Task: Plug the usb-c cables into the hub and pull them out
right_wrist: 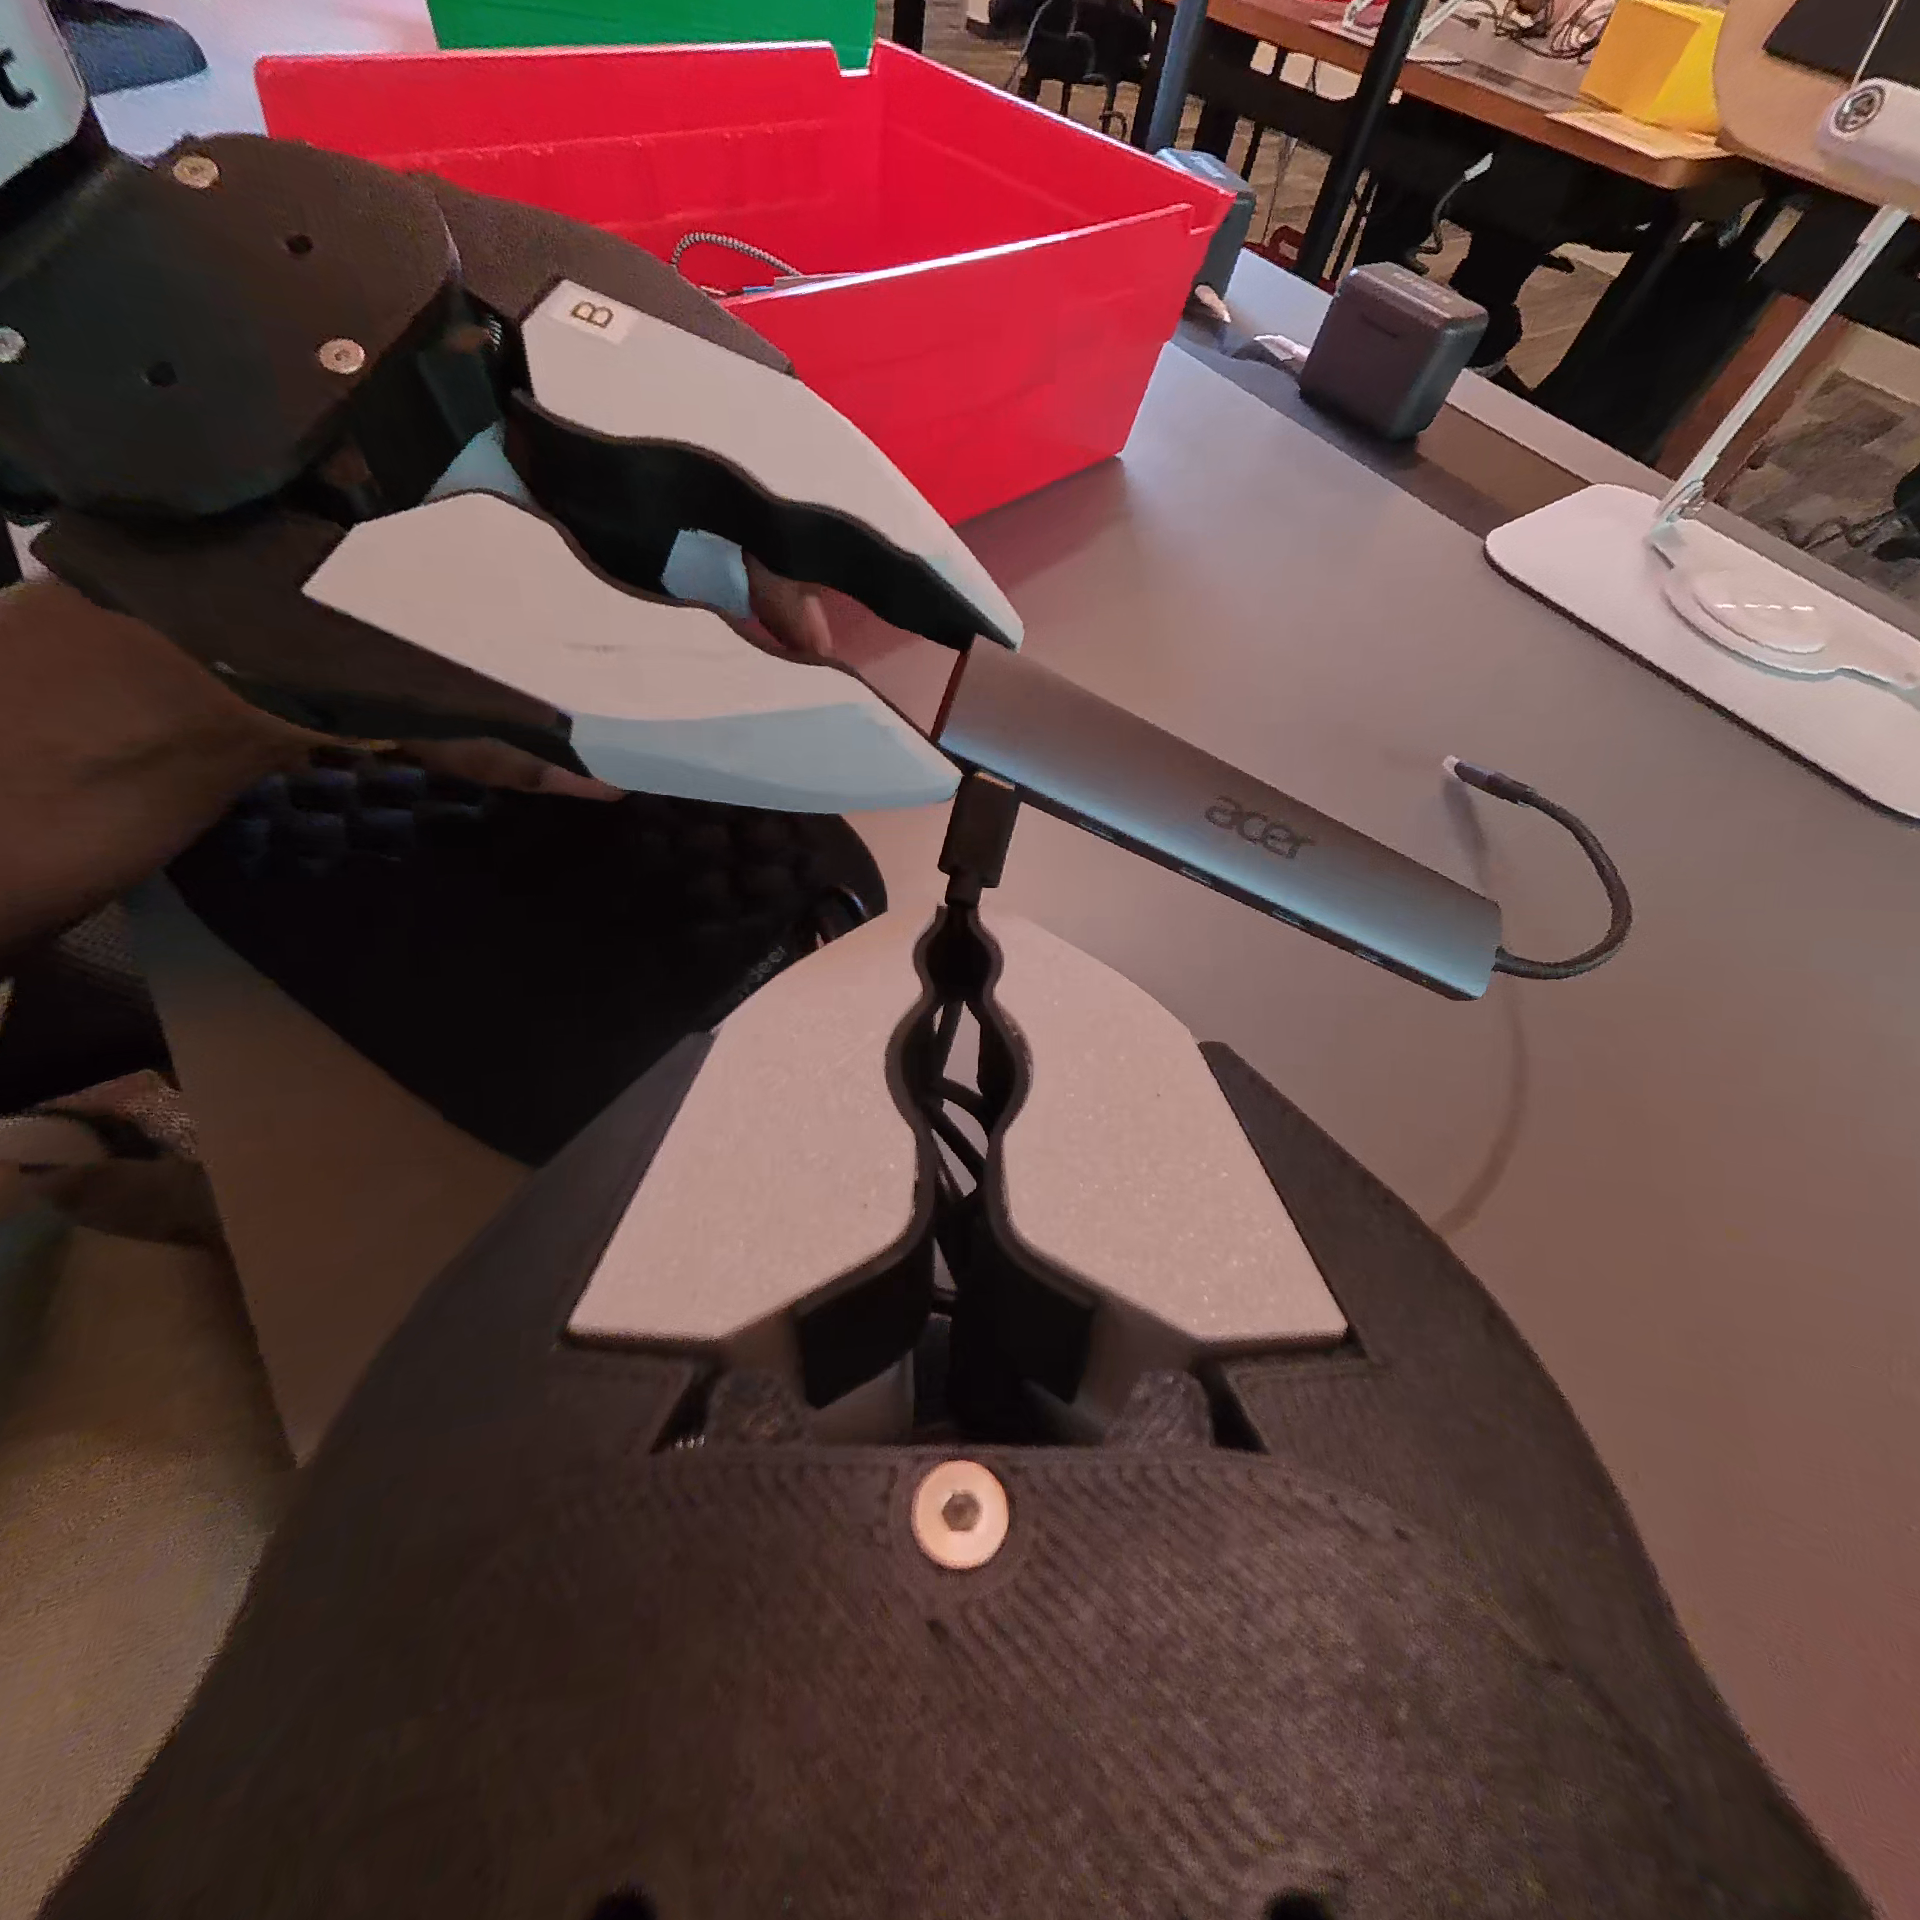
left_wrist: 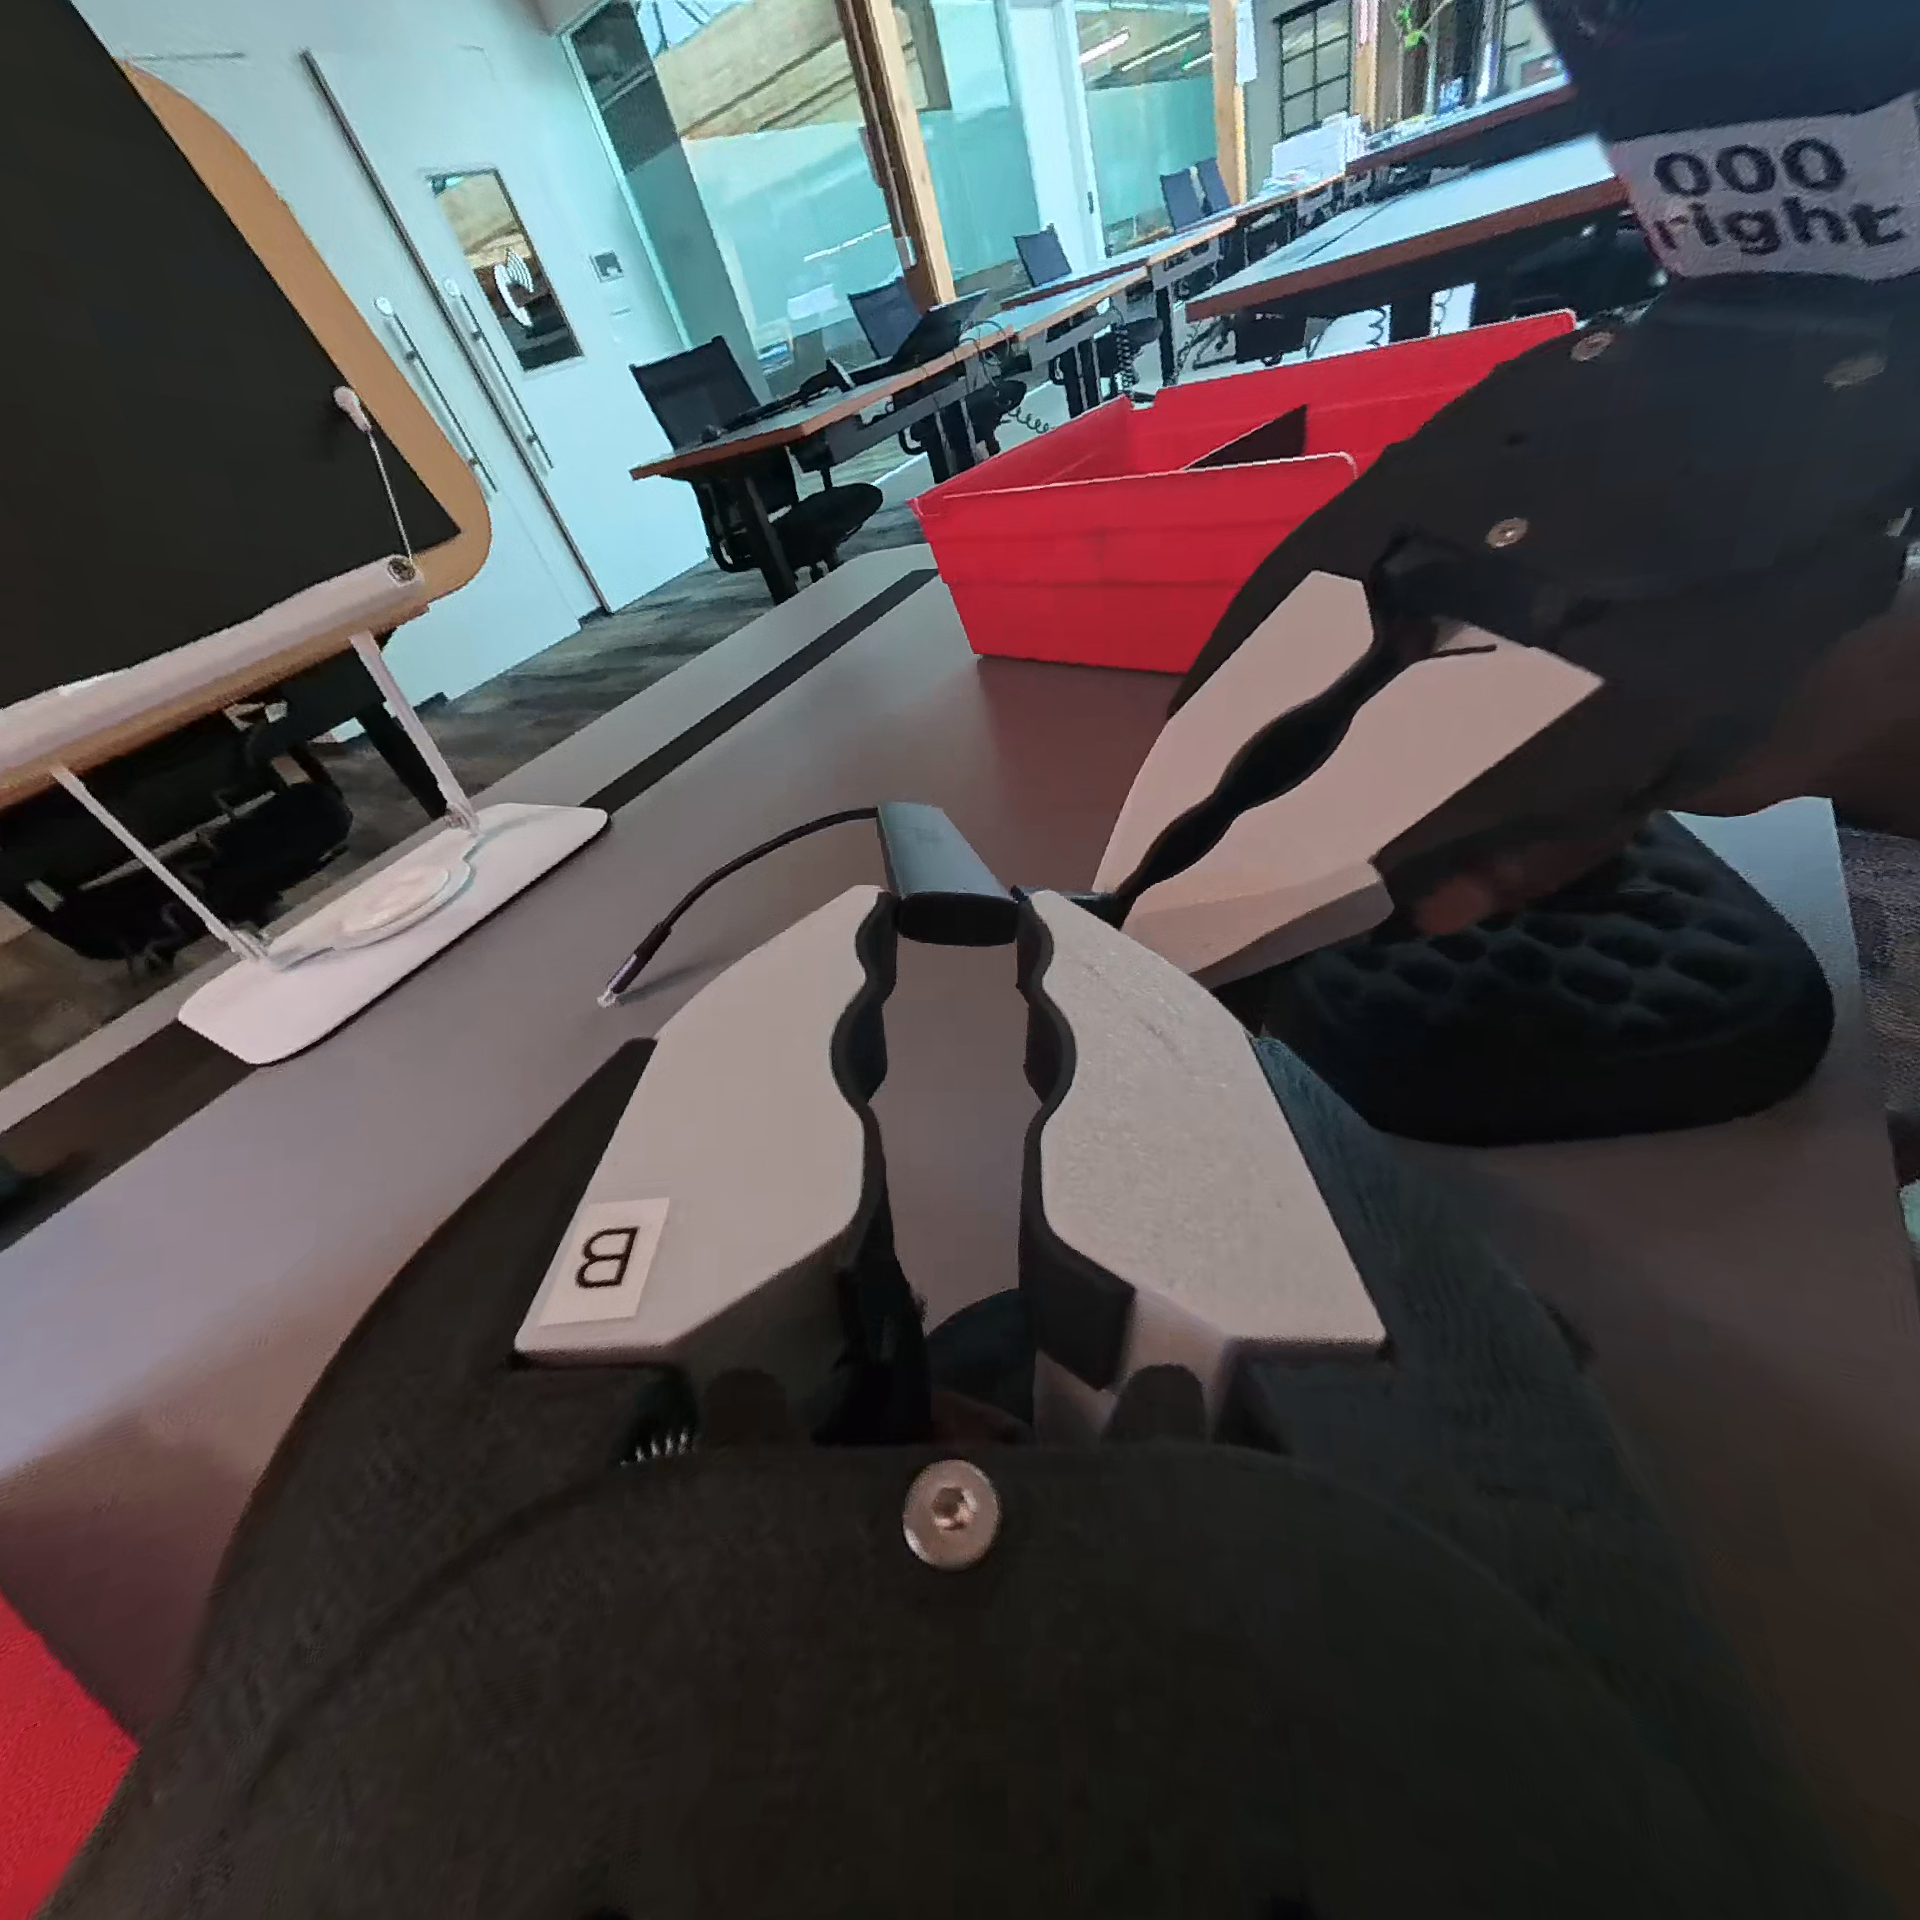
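Note:
The grey hub (right_wrist: 1216, 821) is held by its near end in my left gripper (right_wrist: 977, 712), which is shut on it, a little above the dark table (right_wrist: 1299, 582). In the left wrist view the hub (left_wrist: 925, 852) points away from my left gripper (left_wrist: 954, 920). The hub's short tail cable (right_wrist: 1579, 894) hangs free. My right gripper (right_wrist: 956, 920) is shut on a black usb-c cable just behind its plug (right_wrist: 977, 821). The plug's tip meets the hub's side edge at a port. The right gripper (left_wrist: 1127, 899) also shows in the left wrist view.
A red bin (right_wrist: 935, 260) stands behind the hub, with a green bin (right_wrist: 644, 26) beyond it. A black honeycomb cushion (right_wrist: 499, 956) lies under the grippers. A white stand base (right_wrist: 1662, 603) and a grey block (right_wrist: 1392, 348) sit at the right. My left and right fingertips are right by each other.

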The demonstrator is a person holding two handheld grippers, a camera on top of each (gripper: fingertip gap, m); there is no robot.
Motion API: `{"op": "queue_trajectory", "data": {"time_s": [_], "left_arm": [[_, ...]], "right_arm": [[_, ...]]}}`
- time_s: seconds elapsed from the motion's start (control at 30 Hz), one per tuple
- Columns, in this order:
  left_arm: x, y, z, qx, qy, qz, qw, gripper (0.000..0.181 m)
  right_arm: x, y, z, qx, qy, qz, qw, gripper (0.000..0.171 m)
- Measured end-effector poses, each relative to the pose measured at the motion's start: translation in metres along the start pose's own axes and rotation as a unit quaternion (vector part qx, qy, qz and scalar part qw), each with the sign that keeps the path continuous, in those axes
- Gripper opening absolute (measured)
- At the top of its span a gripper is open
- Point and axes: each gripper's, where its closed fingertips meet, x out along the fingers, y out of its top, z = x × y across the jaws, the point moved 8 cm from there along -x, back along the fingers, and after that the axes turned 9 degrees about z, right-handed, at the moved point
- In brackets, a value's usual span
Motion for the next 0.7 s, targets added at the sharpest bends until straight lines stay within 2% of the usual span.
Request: {"op": "queue_trajectory", "data": {"time_s": [0.07, 0.1, 0.13, 0.17, 0.37, 0.57, 0.7], "left_arm": [[0.0, 0.001, 0.002, 0.005, 0.007, 0.001, 1.0, 0.022], [0.001, 0.001, 0.003, 0.015, 0.012, 0.0, 1.0, 0.022], [0.001, 0.001, 0.005, 0.023, 0.01, -0.009, 1.0, 0.022], [0.002, -0.001, 0.008, 0.029, 0.001, -0.019, 0.999, 0.022], [0.002, -0.004, 0.012, 0.056, 0.001, -0.019, 0.998, 0.022], [0.002, -0.004, 0.019, 0.111, 0.066, -0.02, 0.991, 0.021], [0.003, -0.005, 0.024, 0.133, 0.077, -0.021, 0.988, 0.021]], "right_arm": [[-0.002, 0.0, 0.0, 0.023, 0.001, 0.007, 1.0, 0.001], [-0.002, 0.0, 0.0, 0.034, -0.001, 0.008, 0.999, 0.005], [-0.002, 0.0, 0.0, 0.041, -0.011, 0.011, 0.999, 0.016], [-0.003, 0.001, 0.001, 0.042, -0.017, 0.014, 0.999, 0.017], [0.0, -0.001, 0.0, 0.055, -0.007, 0.004, 0.998, 0.01], [0.002, -0.004, -0.006, 0.058, -0.064, 0.028, 0.996, 0.01], [-0.002, -0.005, -0.007, 0.069, -0.06, 0.019, 0.996, 0.01]]}}
